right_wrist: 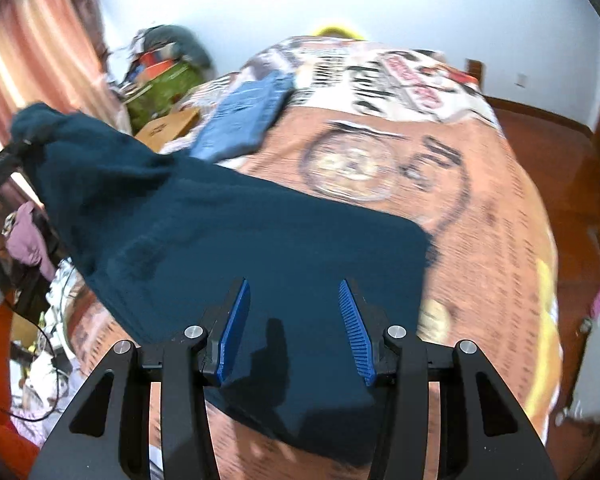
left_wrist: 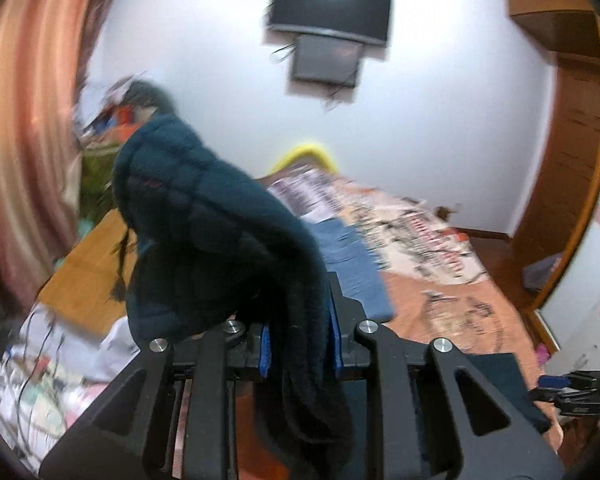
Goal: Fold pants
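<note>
The dark teal pants (right_wrist: 228,232) lie partly on the patterned bed. One end is lifted at the left by my left gripper (left_wrist: 300,336), which is shut on a bunch of the teal fabric (left_wrist: 220,220); the cloth drapes over its blue pads. In the right wrist view the left gripper (right_wrist: 4,160) holds that raised end. My right gripper (right_wrist: 294,300) is open above the flat part of the pants, its blue pads (right_wrist: 236,320) apart with cloth beneath them.
A folded blue jeans piece (right_wrist: 248,116) lies farther up the bed (right_wrist: 480,208). A cardboard box (right_wrist: 168,128) and clutter sit at the bed's left. A TV (left_wrist: 332,4) hangs on the far wall. Wooden floor lies right.
</note>
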The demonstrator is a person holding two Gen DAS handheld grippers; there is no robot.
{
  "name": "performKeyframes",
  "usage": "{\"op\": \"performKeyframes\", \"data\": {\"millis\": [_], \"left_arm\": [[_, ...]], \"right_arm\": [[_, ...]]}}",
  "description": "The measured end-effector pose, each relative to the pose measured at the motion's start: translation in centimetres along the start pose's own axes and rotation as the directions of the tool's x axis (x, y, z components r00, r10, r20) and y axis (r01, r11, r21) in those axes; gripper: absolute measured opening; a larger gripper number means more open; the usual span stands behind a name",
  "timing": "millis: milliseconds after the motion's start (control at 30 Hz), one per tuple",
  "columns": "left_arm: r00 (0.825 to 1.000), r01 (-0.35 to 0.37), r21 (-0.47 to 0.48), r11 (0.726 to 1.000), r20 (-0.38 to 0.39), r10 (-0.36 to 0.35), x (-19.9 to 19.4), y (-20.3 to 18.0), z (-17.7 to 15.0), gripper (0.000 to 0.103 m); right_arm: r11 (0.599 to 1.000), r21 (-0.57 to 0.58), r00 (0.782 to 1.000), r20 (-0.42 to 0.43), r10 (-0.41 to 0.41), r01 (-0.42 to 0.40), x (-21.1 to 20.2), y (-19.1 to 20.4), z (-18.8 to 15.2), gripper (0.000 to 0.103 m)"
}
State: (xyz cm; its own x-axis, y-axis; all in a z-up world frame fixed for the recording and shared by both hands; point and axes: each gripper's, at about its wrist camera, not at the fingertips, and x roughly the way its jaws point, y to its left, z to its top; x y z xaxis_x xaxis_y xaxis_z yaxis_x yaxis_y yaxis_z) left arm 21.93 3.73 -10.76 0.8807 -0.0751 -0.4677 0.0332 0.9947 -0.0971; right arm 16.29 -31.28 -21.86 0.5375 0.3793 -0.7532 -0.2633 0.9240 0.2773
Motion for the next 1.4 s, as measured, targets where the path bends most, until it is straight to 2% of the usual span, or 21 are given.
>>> {"op": "performKeyframes", "data": {"millis": [100,233,467,600,733,833,867,1000,1100,1233,1400], "left_arm": [[0.998,0.059,0.043,0.997,0.015,-0.06,-0.2,-3.3,0.5,0.022],[0.99,0.139,0.093,0.986,-0.001,-0.139,0.2,-7.0,0.8,0.02],[0.973,0.232,0.159,0.96,-0.055,-0.226,1.5,-12.9,0.8,0.019],[0.956,0.291,0.203,0.935,-0.089,-0.279,1.9,-16.3,-0.4,0.019],[0.929,0.366,0.249,0.897,-0.155,-0.336,2.5,-20.2,-2.8,0.019],[0.908,0.406,0.284,0.868,-0.228,-0.35,3.3,-22.7,-5.3,0.019],[0.899,0.422,0.286,0.861,-0.258,-0.355,3.7,-23.5,-6.2,0.019],[0.84,0.489,0.265,0.831,-0.398,-0.368,5.2,-24.8,-9.9,0.019],[0.82,0.505,0.267,0.821,-0.444,-0.36,5.6,-25.4,-11.9,0.019],[0.832,0.502,0.304,0.81,-0.425,-0.356,4.5,-25.2,-12.4,0.019],[0.832,0.52,0.307,0.797,-0.393,-0.392,3.3,-24.8,-11.5,0.019]], "right_arm": [[0.999,0.044,1.0,-0.015,-0.008,0.009,-0.1,-1.7,-1.2,0.043],[0.997,0.081,0.996,-0.088,0.01,-0.003,2.0,-2.8,-3.0,0.043],[0.993,0.107,0.997,-0.051,0.053,-0.047,2.4,-2.9,-3.3,0.046],[0.989,0.126,0.996,-0.035,0.078,-0.073,2.2,-3.2,-3.9,0.046],[0.988,0.133,0.996,-0.028,0.089,-0.084,1.9,-3.2,-4.2,0.046],[0.986,0.141,0.995,-0.027,0.092,-0.087,1.6,-3.2,-4.3,0.046],[0.986,0.143,0.995,-0.025,0.092,-0.088,1.5,-3.2,-4.3,0.046],[0.984,0.154,0.996,-0.006,0.086,-0.084,0.1,-3.3,-4.6,0.046],[0.982,0.178,0.997,0.005,0.071,-0.07,-0.8,-4.0,-5.0,0.046],[0.973,0.227,0.999,0.007,0.047,-0.048,-1.6,-5.4,-6.0,0.046],[0.959,0.277,0.997,-0.006,0.072,-0.067,-0.8,-6.2,-6.5,0.046]]}}
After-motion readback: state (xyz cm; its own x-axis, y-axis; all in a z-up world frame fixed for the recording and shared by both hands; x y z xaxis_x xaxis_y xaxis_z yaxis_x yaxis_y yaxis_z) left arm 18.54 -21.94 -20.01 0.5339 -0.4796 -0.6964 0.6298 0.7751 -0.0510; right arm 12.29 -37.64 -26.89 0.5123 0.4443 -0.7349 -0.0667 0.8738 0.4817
